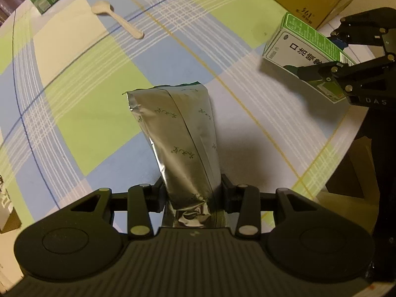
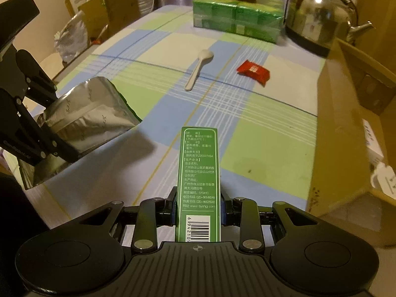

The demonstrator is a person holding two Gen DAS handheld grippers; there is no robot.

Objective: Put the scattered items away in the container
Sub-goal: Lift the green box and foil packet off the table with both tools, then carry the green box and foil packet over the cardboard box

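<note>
Home dining room: checked tablecloth (image 2: 259,133), steel kettle (image 2: 319,17), tissue packs (image 2: 237,22), chair (image 2: 84,2).

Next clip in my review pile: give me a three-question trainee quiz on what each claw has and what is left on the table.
1. True or false: the left claw is shut on the silver foil pouch.
2. What does the right claw hold? A) white spoon B) green medicine box C) red packet
3. Fill in: two loose items lie on the checked tablecloth, the white spoon and the ____.

Key:
1. True.
2. B, the green medicine box.
3. The red packet, lying to the right of the spoon in the right wrist view.
</note>
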